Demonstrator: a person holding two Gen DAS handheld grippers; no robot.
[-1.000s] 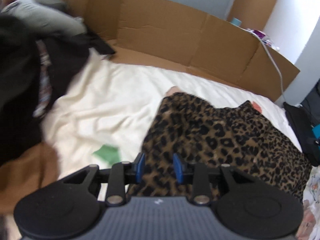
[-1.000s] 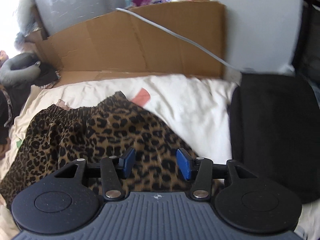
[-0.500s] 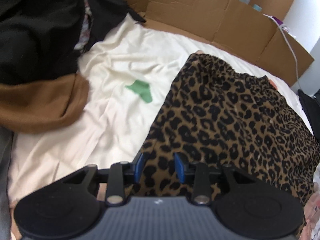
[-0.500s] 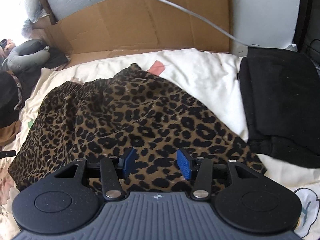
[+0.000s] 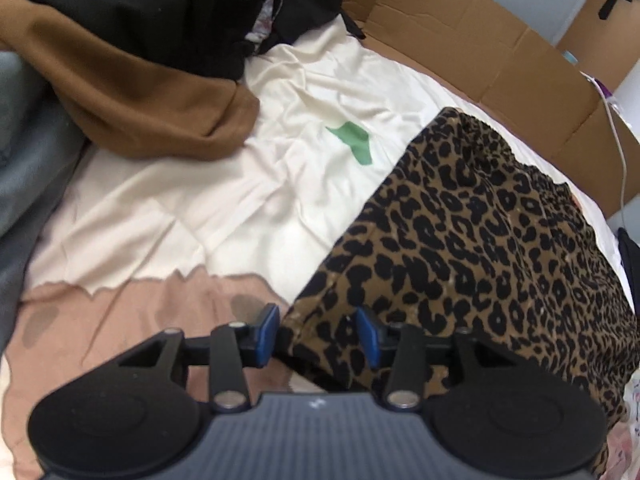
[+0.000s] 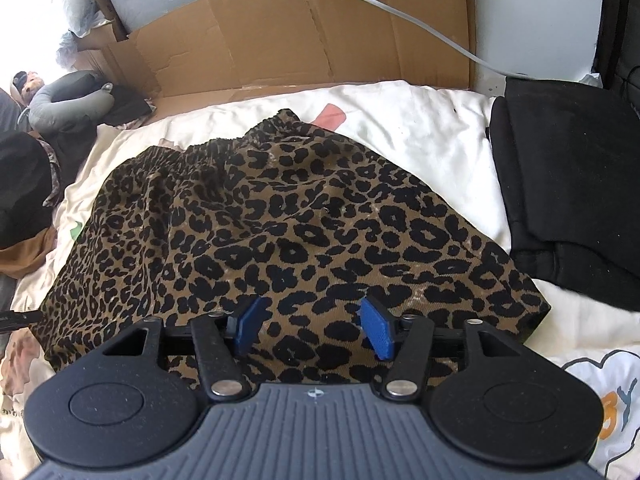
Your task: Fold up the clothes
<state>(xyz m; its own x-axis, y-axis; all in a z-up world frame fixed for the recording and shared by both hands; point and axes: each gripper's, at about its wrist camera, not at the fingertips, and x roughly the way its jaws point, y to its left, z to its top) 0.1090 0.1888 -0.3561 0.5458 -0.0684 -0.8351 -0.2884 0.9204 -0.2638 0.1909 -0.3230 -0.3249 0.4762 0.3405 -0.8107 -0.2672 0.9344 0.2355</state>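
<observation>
A leopard-print garment lies spread flat on the white bedsheet, its gathered waistband at the far end. In the left wrist view the same leopard-print garment fills the right half. My left gripper stands open over the garment's near left corner, with the hem edge between its blue fingers. My right gripper stands open just above the near hem, right of the middle. Neither pair of fingers has closed on the fabric.
A heap of black and brown clothes lies at the left. A folded black garment rests at the right of the bed. Cardboard sheets line the far edge, with a grey cable across them. A green patch marks the bedsheet.
Both grippers have drawn back toward the near hem of the leopard garment, so more of it shows. The left gripper's fingers have spread wider apart. The garment lies as before.
</observation>
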